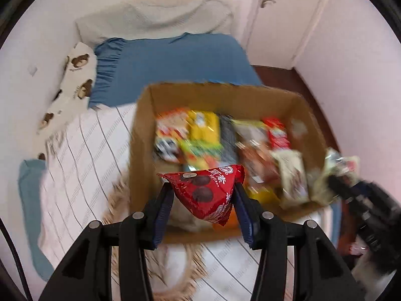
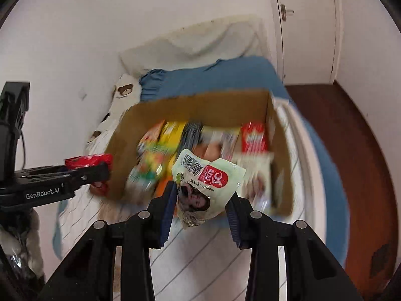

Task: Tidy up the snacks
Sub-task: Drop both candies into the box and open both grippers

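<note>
My left tool [image 1: 203, 195] clenched one red foil snack packet [image 1: 205, 190]; my right tool [image 2: 200, 200] gripped one pale-green snack pouch [image 2: 203, 188], both above one open brown cardboard box [image 1: 142, 130] of snacks.

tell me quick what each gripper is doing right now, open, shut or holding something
Left gripper: closed on a red snack packet.
Right gripper: closed on a pale green snack packet.
</note>
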`<action>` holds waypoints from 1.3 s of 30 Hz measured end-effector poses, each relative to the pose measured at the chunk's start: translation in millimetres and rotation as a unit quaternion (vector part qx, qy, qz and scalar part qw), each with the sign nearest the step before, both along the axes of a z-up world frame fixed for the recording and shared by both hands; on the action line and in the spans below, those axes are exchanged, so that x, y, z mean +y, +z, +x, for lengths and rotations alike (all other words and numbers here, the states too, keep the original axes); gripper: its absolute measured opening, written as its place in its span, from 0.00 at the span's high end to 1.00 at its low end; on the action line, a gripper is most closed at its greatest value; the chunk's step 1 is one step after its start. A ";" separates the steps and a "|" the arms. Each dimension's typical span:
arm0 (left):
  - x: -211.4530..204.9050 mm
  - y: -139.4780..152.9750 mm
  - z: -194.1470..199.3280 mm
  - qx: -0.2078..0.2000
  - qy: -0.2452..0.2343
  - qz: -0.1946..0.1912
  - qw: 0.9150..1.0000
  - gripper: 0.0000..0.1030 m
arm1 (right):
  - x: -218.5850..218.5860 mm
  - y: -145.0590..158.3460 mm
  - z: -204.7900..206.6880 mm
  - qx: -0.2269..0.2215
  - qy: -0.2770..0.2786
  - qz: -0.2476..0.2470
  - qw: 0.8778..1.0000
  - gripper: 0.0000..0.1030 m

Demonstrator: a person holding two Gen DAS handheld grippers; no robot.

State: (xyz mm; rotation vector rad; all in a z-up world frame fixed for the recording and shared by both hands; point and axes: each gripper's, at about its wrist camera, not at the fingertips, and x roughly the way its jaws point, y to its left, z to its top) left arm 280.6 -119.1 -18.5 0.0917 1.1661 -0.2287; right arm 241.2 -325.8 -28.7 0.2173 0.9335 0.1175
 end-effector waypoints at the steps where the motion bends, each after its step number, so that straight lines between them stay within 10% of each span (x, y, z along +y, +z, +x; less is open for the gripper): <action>1: 1.9 -5.1 12.4 0.006 0.006 0.007 1.000 0.56 | -1.3 -1.9 13.4 0.004 0.000 -0.001 1.000 0.61; 9: 3.8 -61.5 88.6 0.063 0.032 0.059 0.996 0.52 | -22.3 -67.5 130.6 0.122 -0.004 0.016 0.992 0.53; 12: 1.0 -69.5 95.2 0.072 0.030 0.056 0.995 0.12 | -28.5 -79.0 142.2 0.141 -0.013 0.019 0.990 0.07; 39: -15.7 -41.2 48.3 0.036 0.034 0.015 0.999 0.07 | -5.8 -58.6 84.9 0.164 -0.036 -0.069 0.983 0.03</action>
